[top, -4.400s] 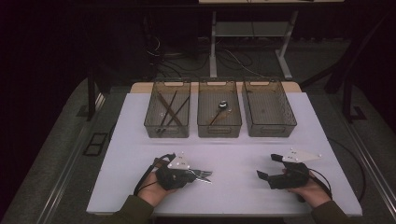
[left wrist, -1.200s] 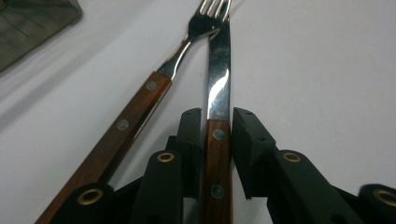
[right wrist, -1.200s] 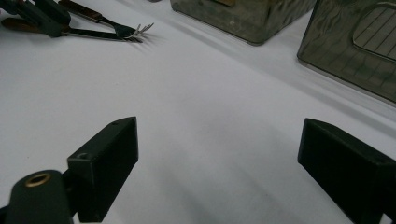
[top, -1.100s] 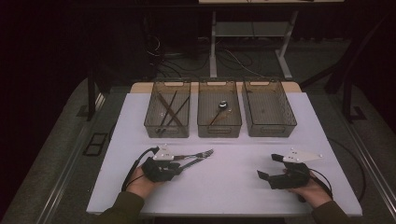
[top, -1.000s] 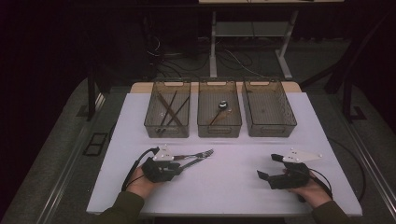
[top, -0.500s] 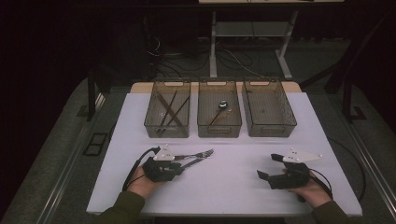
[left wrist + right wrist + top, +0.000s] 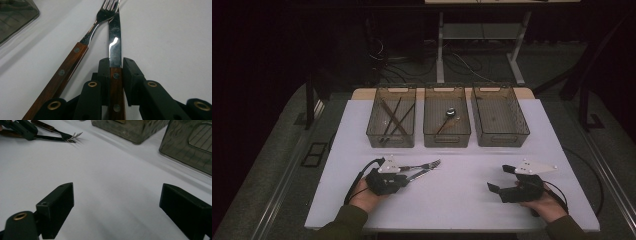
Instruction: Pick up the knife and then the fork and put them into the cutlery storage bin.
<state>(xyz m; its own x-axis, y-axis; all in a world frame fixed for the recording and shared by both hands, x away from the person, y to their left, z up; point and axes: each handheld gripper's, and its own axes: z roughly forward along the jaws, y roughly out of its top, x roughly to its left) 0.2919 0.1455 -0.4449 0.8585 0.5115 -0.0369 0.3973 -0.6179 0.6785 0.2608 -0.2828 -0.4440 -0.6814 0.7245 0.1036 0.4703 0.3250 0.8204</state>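
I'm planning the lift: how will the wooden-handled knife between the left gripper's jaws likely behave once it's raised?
The knife looks stiff, so it should not droop. The left gripper grips the riveted handle, so the long polished blade may tip downward. Its tip touches the fork, which could get nudged.

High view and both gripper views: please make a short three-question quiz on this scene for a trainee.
1. True or false: the right hand-held gripper holds a fork.
2. How many grey see-through rectangular bins stand in the row?
3. The left hand-held gripper grips: A the wood-handled steel utensil, B a spoon?
Key: 1 false, it stands open; 2 three; 3 A, its jaws have just been closing on the handle.
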